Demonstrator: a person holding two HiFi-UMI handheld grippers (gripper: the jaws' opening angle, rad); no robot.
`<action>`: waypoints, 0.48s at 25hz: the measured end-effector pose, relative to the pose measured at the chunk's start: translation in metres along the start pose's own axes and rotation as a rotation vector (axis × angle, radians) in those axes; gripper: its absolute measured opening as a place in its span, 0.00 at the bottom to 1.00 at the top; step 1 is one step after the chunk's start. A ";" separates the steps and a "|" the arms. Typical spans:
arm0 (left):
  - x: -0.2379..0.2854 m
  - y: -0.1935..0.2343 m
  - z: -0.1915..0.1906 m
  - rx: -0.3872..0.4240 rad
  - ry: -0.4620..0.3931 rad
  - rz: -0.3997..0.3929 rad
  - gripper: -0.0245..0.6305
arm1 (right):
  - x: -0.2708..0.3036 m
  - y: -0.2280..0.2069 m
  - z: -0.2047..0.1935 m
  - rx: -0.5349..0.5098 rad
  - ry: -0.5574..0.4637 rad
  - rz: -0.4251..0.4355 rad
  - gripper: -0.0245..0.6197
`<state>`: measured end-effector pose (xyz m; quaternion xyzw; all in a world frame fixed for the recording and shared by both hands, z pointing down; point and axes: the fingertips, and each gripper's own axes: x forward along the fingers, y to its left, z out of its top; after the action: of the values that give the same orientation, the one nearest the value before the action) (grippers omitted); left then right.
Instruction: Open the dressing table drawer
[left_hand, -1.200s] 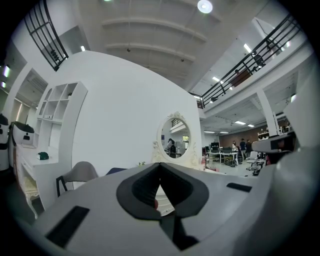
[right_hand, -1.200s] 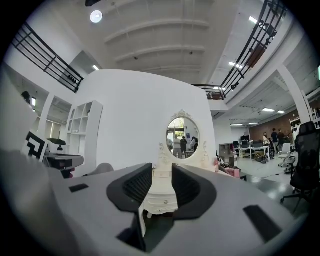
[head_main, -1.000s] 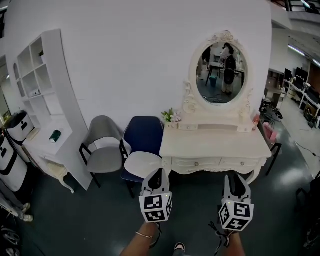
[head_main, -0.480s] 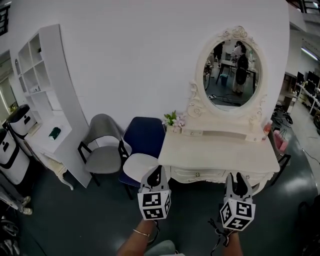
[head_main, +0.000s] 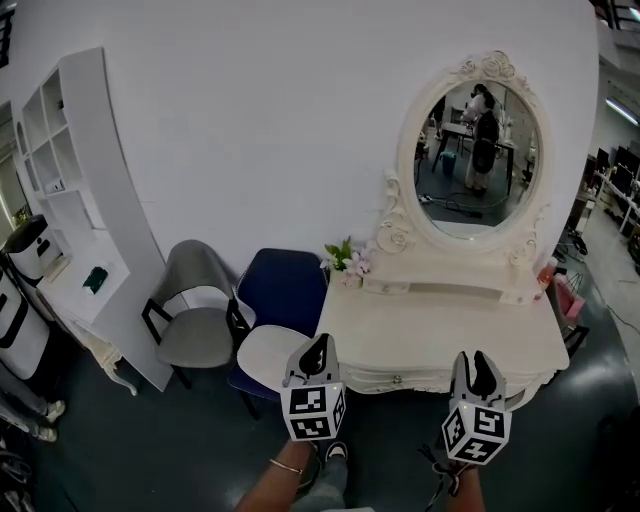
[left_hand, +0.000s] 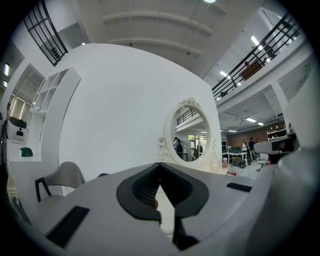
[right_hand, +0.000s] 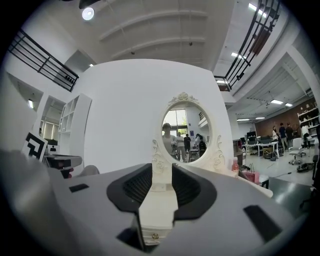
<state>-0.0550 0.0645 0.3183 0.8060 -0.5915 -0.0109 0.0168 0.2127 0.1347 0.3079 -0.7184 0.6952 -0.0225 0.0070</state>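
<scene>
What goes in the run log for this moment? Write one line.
phase: pre-grasp | drawer: closed | left hand-held gripper: shut, empty | right hand-held gripper: open, empty | contact: none

You are in a large open work hall with a bedroom corner staged inside it. At the centre of the head view, a dressing table (head_main: 440, 330) with an oval mirror (head_main: 478, 155), two chairs (head_main: 195, 315) and, at left, a white shelf unit (head_main: 70, 190) line a white wall (head_main: 260, 130). That wall stops short of the high ceiling (left_hand: 150, 25). Desks with monitors (head_main: 620, 175) run along the right edge. In the gripper views a railed gallery (left_hand: 260, 55) sits at upper right, with people (right_hand: 280, 132) at the far right.
</scene>
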 end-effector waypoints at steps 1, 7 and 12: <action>0.014 0.004 0.001 -0.004 -0.001 -0.001 0.05 | 0.014 0.000 0.003 -0.004 -0.001 -0.002 0.24; 0.103 0.033 0.020 -0.005 -0.014 -0.015 0.05 | 0.098 0.003 0.026 -0.009 -0.023 -0.024 0.25; 0.171 0.052 0.033 0.012 -0.017 -0.034 0.05 | 0.166 0.005 0.038 -0.001 -0.030 -0.036 0.25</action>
<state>-0.0544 -0.1147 0.2880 0.8158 -0.5781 -0.0144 0.0068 0.2147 -0.0324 0.2732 -0.7309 0.6821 -0.0113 0.0168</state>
